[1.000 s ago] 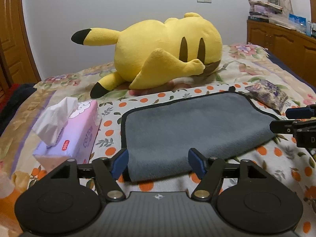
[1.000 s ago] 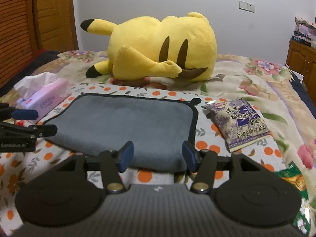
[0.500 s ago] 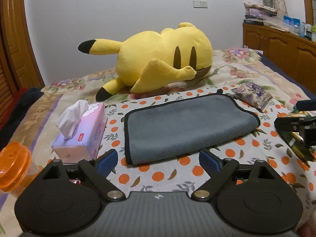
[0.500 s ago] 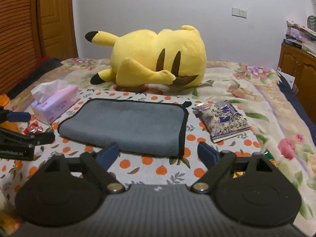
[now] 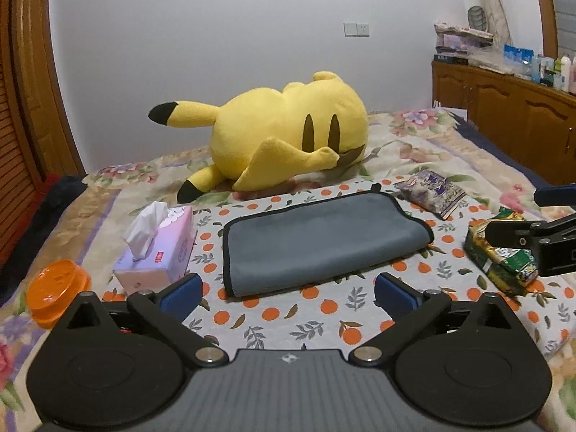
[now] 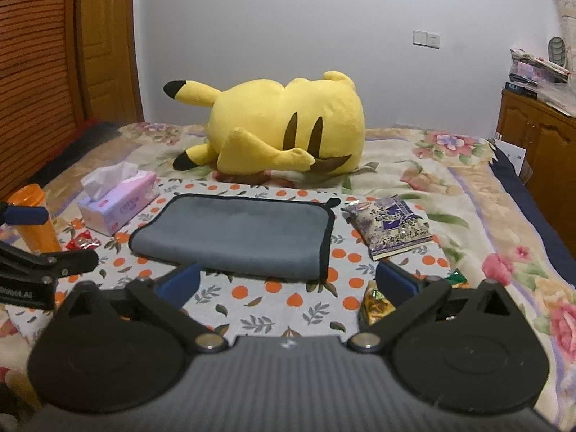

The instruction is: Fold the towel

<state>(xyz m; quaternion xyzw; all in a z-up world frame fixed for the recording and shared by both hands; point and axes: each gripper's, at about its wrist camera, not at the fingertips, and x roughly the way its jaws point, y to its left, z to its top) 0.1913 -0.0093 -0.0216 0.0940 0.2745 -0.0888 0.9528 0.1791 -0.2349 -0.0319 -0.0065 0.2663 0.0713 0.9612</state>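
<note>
Right now the left gripper [image 5: 286, 289] hangs spread wide with nothing between its blue pads, short of the near edge of the grey towel [image 5: 320, 239], and the right gripper [image 6: 286, 280] is likewise released and bare, its fingers well apart on the towel's near side. The towel lies folded flat on the orange-dotted cloth [image 5: 306, 318], its long axis running left to right across the bed, black-trimmed edges at the left, right and far sides and the rounded fold facing the grippers; a small black loop sticks out at its far right corner. To its left stands a pink tissue box [image 5: 162, 248], and beyond that an orange container [image 5: 54, 293], partly cut off by the gripper body. A purple snack packet [image 6: 390, 225] lies just right of the towel, and a green-and-gold packet [image 5: 500, 255] is partly hidden behind the right gripper's fingers. The yellow Pikachu plush [image 5: 284, 136] sprawls behind. Compared with a second ago, both grippers have pulled back from the towel's near edge and opened wider.
</note>
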